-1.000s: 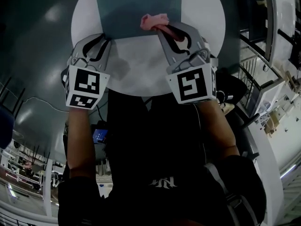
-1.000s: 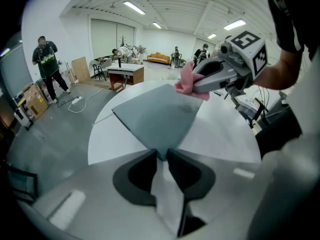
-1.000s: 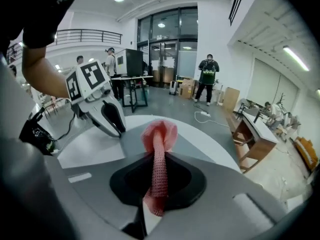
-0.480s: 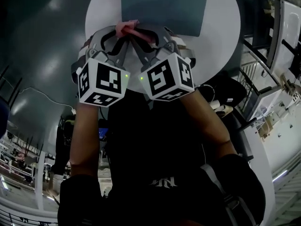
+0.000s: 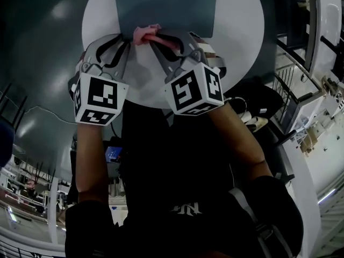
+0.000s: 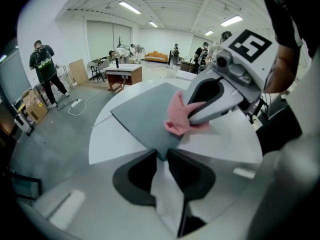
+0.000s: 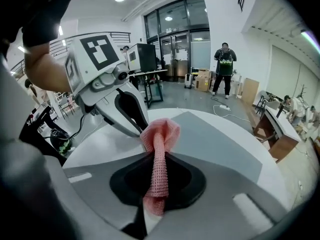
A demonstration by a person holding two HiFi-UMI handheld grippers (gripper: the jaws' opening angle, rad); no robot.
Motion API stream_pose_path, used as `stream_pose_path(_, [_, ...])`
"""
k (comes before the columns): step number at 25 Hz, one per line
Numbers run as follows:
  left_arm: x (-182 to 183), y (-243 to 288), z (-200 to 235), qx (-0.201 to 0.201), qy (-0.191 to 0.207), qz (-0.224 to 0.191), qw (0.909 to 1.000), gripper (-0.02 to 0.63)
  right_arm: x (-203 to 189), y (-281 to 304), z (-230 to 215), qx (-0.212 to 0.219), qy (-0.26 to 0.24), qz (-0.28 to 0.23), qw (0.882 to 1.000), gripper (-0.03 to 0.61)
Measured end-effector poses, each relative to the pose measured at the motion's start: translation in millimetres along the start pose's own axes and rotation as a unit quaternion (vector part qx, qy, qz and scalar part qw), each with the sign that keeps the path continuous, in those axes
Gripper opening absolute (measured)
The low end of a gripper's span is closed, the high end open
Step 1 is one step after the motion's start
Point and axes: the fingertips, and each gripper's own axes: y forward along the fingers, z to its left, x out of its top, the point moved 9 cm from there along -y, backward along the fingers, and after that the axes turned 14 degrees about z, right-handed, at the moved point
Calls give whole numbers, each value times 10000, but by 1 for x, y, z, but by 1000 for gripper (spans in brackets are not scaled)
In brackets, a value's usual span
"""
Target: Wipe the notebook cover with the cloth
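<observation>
A round white table [image 5: 236, 42] carries a grey notebook [image 5: 166, 4], lying flat toward 12 o'clock in the head view, its cover closed. Both tools meet at the notebook's near edge, around its corner at 7 o'clock.

The right gripper [image 7: 159, 156] reaches in from 5 o'clock. Its jaws are pressed together on a pink waffle-weave cloth [image 5: 145, 33]. A strip of the cloth runs down between the jaws, and a bunched fold sticks out past their tips. That fold rests on the notebook's cover, just inside the near edge.

The left gripper [image 6: 161, 153] comes in from 7 o'clock, close beside the right one, so that the two sets of jaws point toward each other at an angle. Its jaws are drawn almost together, and the notebook's near corner sits right between their tips, seemingly pinched there. Behind the tips a thin slit of white table shows through. The cloth lies just beyond that corner, at about 1 o'clock from the left jaws, not touching them.

The marker cubes of both grippers face the head camera, and the person's bare forearms run back from them toward a dark shirt. Past the table, in the gripper views, lies an open room with grey floor, desks and several people standing well away.
</observation>
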Motion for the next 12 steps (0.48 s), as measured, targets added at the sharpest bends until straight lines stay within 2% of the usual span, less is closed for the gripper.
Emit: stream_pose_path(12, [8,4,-11,241,-96,351,9990,63,-93,-46,-42,-523,512,176,9972,31])
